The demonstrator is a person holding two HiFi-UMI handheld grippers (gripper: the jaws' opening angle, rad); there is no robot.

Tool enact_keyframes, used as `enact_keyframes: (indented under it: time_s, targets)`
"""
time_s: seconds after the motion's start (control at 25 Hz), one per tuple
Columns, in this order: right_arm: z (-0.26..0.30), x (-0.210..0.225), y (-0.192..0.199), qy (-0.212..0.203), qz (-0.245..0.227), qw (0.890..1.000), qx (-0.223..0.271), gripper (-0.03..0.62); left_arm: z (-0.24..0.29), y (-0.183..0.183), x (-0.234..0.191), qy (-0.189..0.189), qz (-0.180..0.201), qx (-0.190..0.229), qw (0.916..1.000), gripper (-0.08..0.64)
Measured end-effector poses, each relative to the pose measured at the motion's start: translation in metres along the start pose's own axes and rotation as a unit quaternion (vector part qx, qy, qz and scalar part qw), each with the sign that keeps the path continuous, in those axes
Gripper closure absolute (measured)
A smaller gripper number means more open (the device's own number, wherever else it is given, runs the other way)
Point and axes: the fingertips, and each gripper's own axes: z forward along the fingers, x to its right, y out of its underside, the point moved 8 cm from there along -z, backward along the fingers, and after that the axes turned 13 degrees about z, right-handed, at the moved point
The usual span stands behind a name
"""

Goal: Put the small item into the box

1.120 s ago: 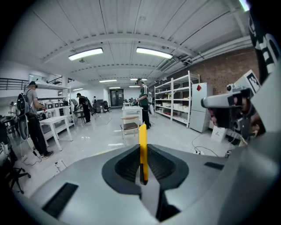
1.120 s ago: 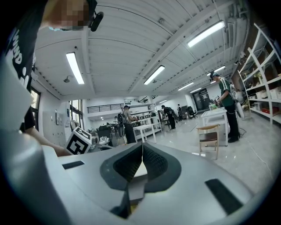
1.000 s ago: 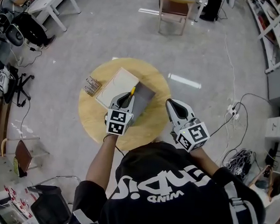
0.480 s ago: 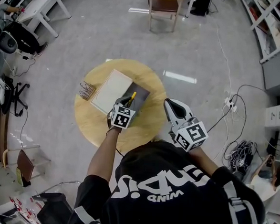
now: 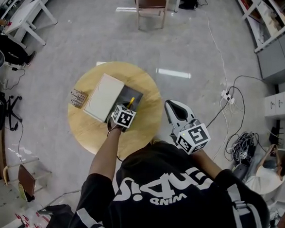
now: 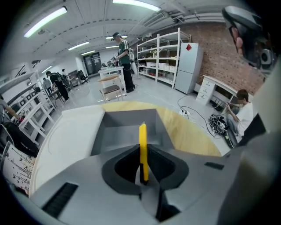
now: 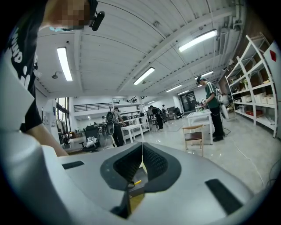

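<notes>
An open grey box (image 5: pixel 135 93) lies on the round wooden table (image 5: pixel 88 127), with its white lid (image 5: pixel 103 97) flat against its left side. My left gripper (image 5: pixel 129 106) hangs over the box's near part, shut on a small yellow stick (image 5: pixel 131 102). In the left gripper view the yellow stick (image 6: pixel 143 145) stands up between the fingertips of the left gripper (image 6: pixel 143 173), with the grey box (image 6: pixel 127 125) just beyond it and the white lid (image 6: pixel 70 136) to its left. My right gripper (image 5: pixel 170 105) hovers off the table's right edge, shut and empty, as the right gripper (image 7: pixel 142 153) also shows in its own view.
A small printed pack (image 5: pixel 78 98) lies at the table's left edge. A wooden chair (image 5: pixel 150 2) stands on the floor beyond the table. Cables and a power strip (image 5: pixel 227 96) trail on the floor to the right. Shelving (image 5: pixel 280 28) lines the right wall, and a person (image 5: pixel 275 162) is nearby.
My left gripper has carried the yellow stick a little farther forward over the grey box. The right gripper has stayed beside the table's right edge.
</notes>
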Motion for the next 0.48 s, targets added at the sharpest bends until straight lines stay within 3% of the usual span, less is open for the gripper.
enact_keyframes:
  time_s: [0.24,0.48]
  targets:
    - [-0.005,0.006,0.000,0.012,0.001,1.000,0.000,0.588,0.018,0.006,0.006,0.016,-0.007,-0.039,0.9991,0.503]
    - [-0.004,0.007,0.000,0.017,0.001,1.000,-0.001,0.588,0.022,0.007,0.005,0.019,0.002,-0.046,0.9988,0.503]
